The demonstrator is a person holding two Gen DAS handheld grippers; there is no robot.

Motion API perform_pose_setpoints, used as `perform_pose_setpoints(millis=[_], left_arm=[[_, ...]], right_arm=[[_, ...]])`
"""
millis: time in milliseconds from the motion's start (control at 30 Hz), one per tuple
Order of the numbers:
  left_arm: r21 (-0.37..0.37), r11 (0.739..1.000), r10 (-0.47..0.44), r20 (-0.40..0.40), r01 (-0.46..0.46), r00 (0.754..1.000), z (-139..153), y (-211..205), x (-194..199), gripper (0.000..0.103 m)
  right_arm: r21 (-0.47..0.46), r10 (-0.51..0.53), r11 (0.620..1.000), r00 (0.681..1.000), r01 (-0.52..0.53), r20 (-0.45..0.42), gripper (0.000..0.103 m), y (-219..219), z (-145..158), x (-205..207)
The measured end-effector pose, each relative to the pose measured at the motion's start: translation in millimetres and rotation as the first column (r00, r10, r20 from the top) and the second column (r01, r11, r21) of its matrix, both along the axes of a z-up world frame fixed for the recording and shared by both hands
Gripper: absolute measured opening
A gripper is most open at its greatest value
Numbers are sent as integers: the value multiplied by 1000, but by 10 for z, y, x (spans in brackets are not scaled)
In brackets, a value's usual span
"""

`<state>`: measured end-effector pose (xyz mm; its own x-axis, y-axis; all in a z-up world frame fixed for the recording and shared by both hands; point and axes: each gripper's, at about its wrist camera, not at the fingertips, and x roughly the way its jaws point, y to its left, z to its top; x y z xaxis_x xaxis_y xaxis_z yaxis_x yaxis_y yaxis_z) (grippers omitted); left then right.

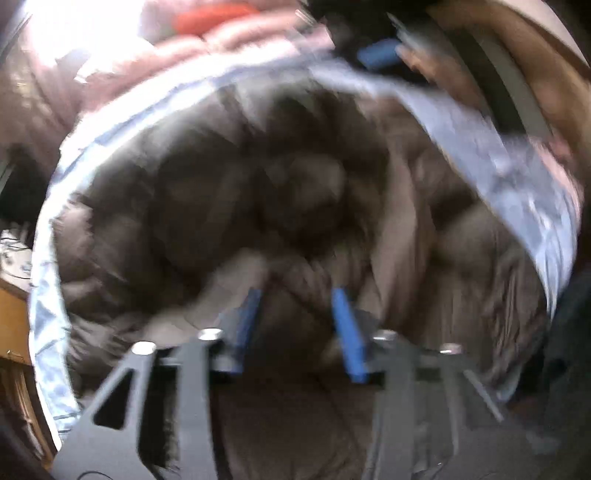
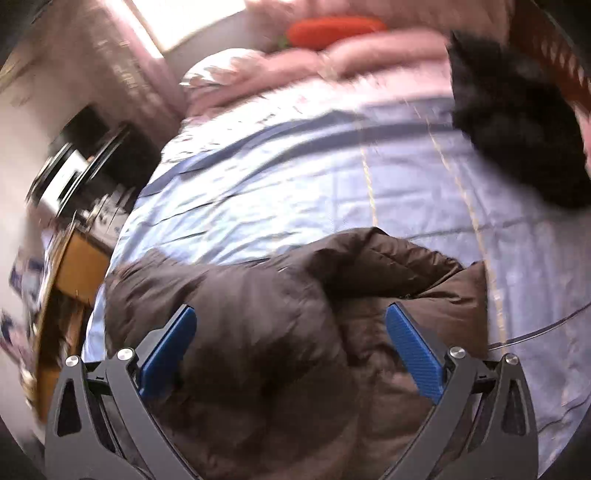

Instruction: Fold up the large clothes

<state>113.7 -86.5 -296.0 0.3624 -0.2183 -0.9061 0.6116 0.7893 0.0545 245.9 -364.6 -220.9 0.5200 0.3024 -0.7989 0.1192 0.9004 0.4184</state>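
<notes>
The brown padded coat (image 2: 258, 332) lies bunched on the blue bedsheet (image 2: 332, 177) directly under both grippers, the right gripper (image 2: 291, 328) spread wide over it, the left gripper (image 1: 297, 295) narrower, fabric between its fingers, grip unclear

bed (image 2: 295, 177): light-blue sheet | pink duvet (image 2: 369, 48) | bright window (image 2: 177, 22) | wooden desk (image 2: 77, 269)

I see strong daylight from the window (image 2: 184, 22), which burns out the top left in both views. Motion blur smears almost everything, and the fisheye bends the edges.
</notes>
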Motion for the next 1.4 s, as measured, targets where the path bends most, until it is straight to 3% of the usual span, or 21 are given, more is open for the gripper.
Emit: perform_pose_setpoints(millis=[133, 200, 233, 267, 367, 433, 467, 533, 600, 667, 733, 800, 900, 967, 1000, 1067, 1167, 1267, 1333, 1367, 1400], left_arm=[[58, 997, -47, -74, 51, 996, -344, -58, -18, 30], [85, 994, -61, -72, 67, 996, -415, -84, 8, 30], [90, 994, -58, -73, 64, 996, -449, -87, 21, 30], [92, 994, -50, -74, 57, 996, -473, -81, 55, 30], [120, 992, -21, -38, 25, 999, -514, -73, 187, 28], [135, 991, 17, -11, -15, 1000, -523, -95, 270, 27], [134, 990, 52, -4, -51, 999, -526, -73, 369, 26], [125, 986, 114, -2, -112, 994, -501, -24, 530, 26], [112, 979, 175, -11, -173, 985, -459, 63, 684, 25], [82, 974, 217, -47, -212, 975, -406, 172, 746, 25], [43, 980, 195, -105, -192, 975, -293, 257, 676, 36], [17, 990, 140, -84, -139, 987, -114, 329, 529, 53], [-88, 989, 113, -75, -120, 991, 233, 532, 387, 54], [-193, 961, 180, -99, -197, 979, 490, 806, 399, 54], [-222, 948, 212, -92, -228, 973, 584, 911, 420, 53], [-311, 896, 312, -63, -316, 948, 863, 1259, 473, 53], [-423, 822, 419, -8, -382, 908, 1210, 1636, 449, 53], [-525, 763, 456, 23, -378, 890, 1437, 1853, 373, 56], [-560, 749, 450, 40, -353, 892, 1535, 1933, 361, 60], [-545, 770, 431, 62, -331, 900, 1552, 1863, 335, 65], [-518, 792, 418, 78, -321, 905, 1557, 1797, 308, 66]], right_arm=[[141, 11, 990, 993, 6, -120, 102, 47, -400, 435], [238, 65, 971, 974, -12, -218, 83, 148, -602, 610], [225, 64, 974, 970, -10, -235, 55, 203, -611, 645], [181, 68, 983, 971, -27, -227, 38, 272, -561, 687], [82, 115, 991, 987, -107, -109, 19, 483, -205, 721], [58, 99, 994, 995, -98, -16, 16, 533, 68, 697], [-6, 114, 993, 991, -114, 69, 15, 617, 262, 643], [-183, 215, 968, 942, -172, 256, 14, 869, 604, 457], [-328, 285, 929, 895, -171, 342, 14, 1049, 760, 289], [-462, 338, 874, 874, -153, 349, 14, 1182, 826, 193], [-510, 363, 847, 864, -149, 350, 14, 1192, 863, 127], [-533, 380, 834, 849, -144, 366, 14, 1178, 912, 13], [-590, 420, 798, 817, -125, 395, 14, 1166, 975, -264], [-608, 440, 786, 791, -111, 425, 14, 1175, 1013, -458], [-632, 469, 768, 760, -99, 451, 14, 1252, 1030, -642], [-719, 568, 690, 677, -81, 469, 14, 1461, 1031, -1037], [-855, 744, 516, 523, -55, 415, 14, 1743, 905, -1858], [-927, 847, 362, 449, -96, 284, 14, 1848, 692, -2399], [-944, 889, 283, 416, -170, 192, 14, 1847, 497, -2803], [-948, 900, 254, 407, -193, 158, 15, 1849, 420, -2933], [-956, 917, 196, 386, -217, 101, 15, 1863, 301, -3117]])
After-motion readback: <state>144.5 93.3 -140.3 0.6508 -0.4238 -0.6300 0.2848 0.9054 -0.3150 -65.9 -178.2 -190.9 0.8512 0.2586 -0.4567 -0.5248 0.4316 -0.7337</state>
